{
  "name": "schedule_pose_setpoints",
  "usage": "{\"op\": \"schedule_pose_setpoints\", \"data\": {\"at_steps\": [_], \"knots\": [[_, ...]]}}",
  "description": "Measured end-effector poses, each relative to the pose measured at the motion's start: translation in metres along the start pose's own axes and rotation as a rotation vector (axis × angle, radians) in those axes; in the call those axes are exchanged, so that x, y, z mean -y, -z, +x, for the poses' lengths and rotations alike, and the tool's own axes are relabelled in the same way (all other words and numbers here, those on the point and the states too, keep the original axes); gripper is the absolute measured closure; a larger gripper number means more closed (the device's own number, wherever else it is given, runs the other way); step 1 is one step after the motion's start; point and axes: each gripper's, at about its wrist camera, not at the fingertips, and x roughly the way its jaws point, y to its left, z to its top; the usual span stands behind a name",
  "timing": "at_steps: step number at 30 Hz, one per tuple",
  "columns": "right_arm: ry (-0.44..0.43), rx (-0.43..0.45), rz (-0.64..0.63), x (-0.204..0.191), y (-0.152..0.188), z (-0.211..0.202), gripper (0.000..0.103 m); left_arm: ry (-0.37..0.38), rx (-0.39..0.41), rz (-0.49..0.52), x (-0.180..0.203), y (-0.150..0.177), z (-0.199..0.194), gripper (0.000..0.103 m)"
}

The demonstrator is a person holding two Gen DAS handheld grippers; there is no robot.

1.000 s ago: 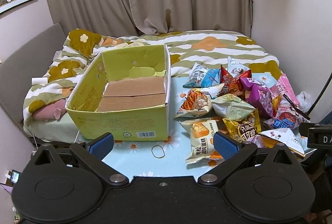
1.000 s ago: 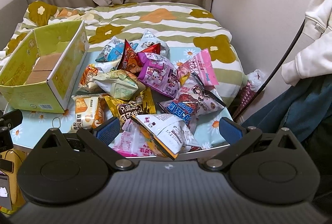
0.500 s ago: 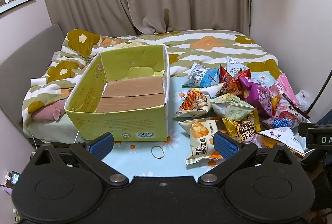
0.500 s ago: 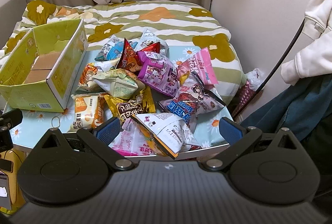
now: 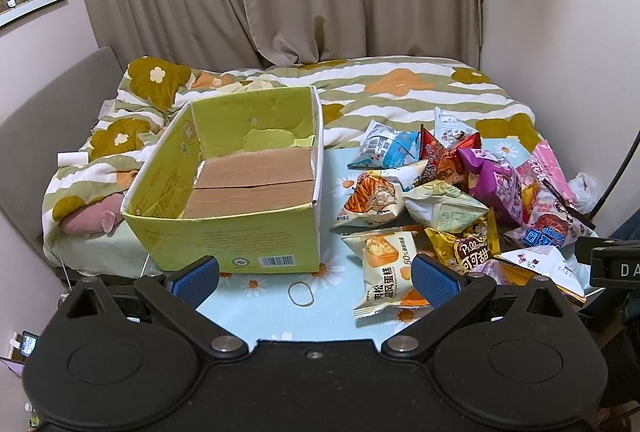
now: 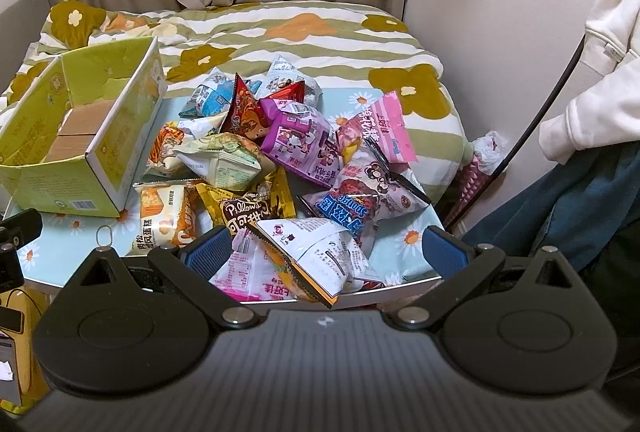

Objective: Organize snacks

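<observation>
A yellow-green cardboard box point(image 5: 236, 232) point(image 6: 80, 167) stands open and empty on the left of a light blue daisy-print table point(image 5: 256, 308). A pile of snack packets point(image 5: 460, 191) point(image 6: 288, 159) fills the table's right side. A cream cake packet point(image 5: 386, 272) lies nearest the box, beside a gold Pillows packet point(image 6: 244, 216). A white packet point(image 6: 316, 252) overhangs the table's front edge. My left gripper point(image 5: 316, 274) hovers open before the box and the cake packet. My right gripper point(image 6: 326, 252) is open, with the white packet in front of it. Neither holds anything.
A rubber band point(image 5: 302, 294) lies on the table in front of the box. Behind the table is a bed with a flowered striped quilt point(image 5: 400, 87). A wall runs along the right, where a white garment point(image 6: 600, 71) hangs. Curtains close the back.
Both views have shifted slightly, the scene sitting a little lower and nearer in frame. No packet has moved and both grippers stay open.
</observation>
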Motion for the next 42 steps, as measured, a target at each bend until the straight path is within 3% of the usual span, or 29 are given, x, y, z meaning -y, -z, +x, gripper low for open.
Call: {"op": "schedule_pose_setpoints", "data": {"at_steps": [15, 24, 34, 42], "knots": [[0.008, 0.005, -0.005, 0.001, 0.001, 0.002, 0.0, -0.002, -0.002, 0.003, 0.003, -0.001, 0.001, 0.0], [-0.02, -0.004, 0.012, 0.003, 0.002, 0.006, 0.0, 0.037, -0.035, 0.022, 0.006, -0.006, 0.011, 0.0], [-0.072, -0.042, 0.025, 0.004, 0.013, 0.048, 0.0, 0.145, -0.132, 0.073, 0.024, -0.011, 0.083, 0.0], [-0.042, -0.121, 0.041, 0.008, 0.025, 0.103, 0.0, 0.184, -0.207, 0.102, 0.047, -0.005, 0.15, 0.0]]}}
